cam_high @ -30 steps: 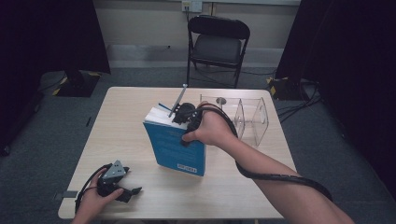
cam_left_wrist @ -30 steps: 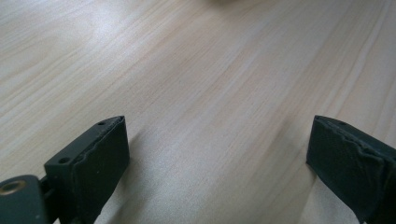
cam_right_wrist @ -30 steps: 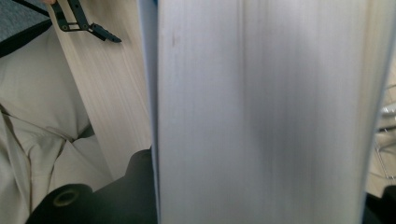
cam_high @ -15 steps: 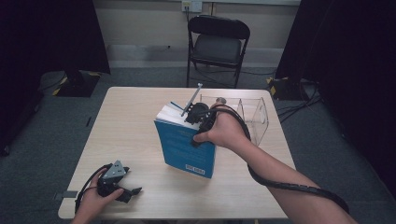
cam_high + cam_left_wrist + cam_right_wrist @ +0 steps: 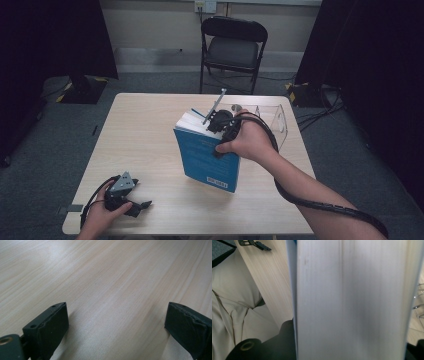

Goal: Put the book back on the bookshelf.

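A thick blue book (image 5: 207, 160) stands upright near the middle of the table, its white page block (image 5: 352, 300) facing the right gripper view. My right gripper (image 5: 222, 131) is shut on the book's upper edge, one black jaw on each cover. The jaws' bases flank the book at the bottom of the right gripper view (image 5: 349, 350). My left gripper (image 5: 139, 207) rests at the table's front left corner. It stands open over bare wood (image 5: 116, 322), with nothing between its pads.
A clear acrylic holder (image 5: 277, 122) stands just right of the book at the table's right side. A black folding chair (image 5: 232, 45) is behind the light wooden table (image 5: 140, 130). The person's pale clothing (image 5: 234, 302) lies below the table edge.
The right hand has carried the upright book to the right and slightly up, closer to the clear holder. The left gripper has stayed where it was.
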